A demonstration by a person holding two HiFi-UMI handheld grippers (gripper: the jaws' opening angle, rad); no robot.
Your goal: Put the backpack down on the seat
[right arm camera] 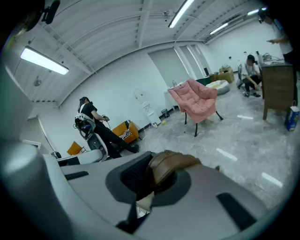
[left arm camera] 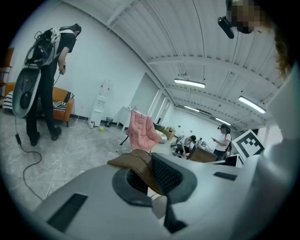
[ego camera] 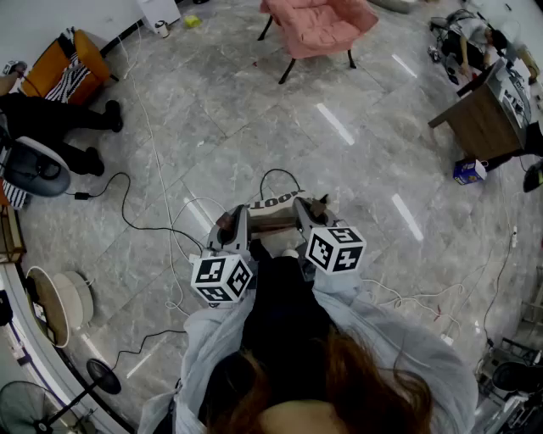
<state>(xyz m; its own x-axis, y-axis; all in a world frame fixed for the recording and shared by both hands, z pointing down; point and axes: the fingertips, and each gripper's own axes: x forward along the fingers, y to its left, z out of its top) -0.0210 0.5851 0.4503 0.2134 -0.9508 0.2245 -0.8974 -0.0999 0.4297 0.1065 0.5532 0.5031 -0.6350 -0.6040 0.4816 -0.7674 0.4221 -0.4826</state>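
Note:
The backpack (ego camera: 273,222) hangs in front of me between both grippers; only its brown straps and a pale printed band show in the head view. My left gripper (ego camera: 231,227) is shut on a brown strap (left arm camera: 136,161), which runs out over its jaws. My right gripper (ego camera: 310,214) is likewise shut on a brown strap (right arm camera: 171,164). The seat, a pink cushioned chair (ego camera: 318,25) on dark legs, stands some way ahead across the marble floor. It also appears as the pink chair (left arm camera: 140,131) in the left gripper view and the pink chair (right arm camera: 197,101) in the right gripper view.
Black and white cables (ego camera: 144,229) trail over the floor ahead and to my left. A person in black (ego camera: 51,119) stands by an orange sofa (ego camera: 59,63) at far left. A wooden desk (ego camera: 484,114) and a blue box (ego camera: 468,171) are at right. A floor fan (ego camera: 51,305) is near left.

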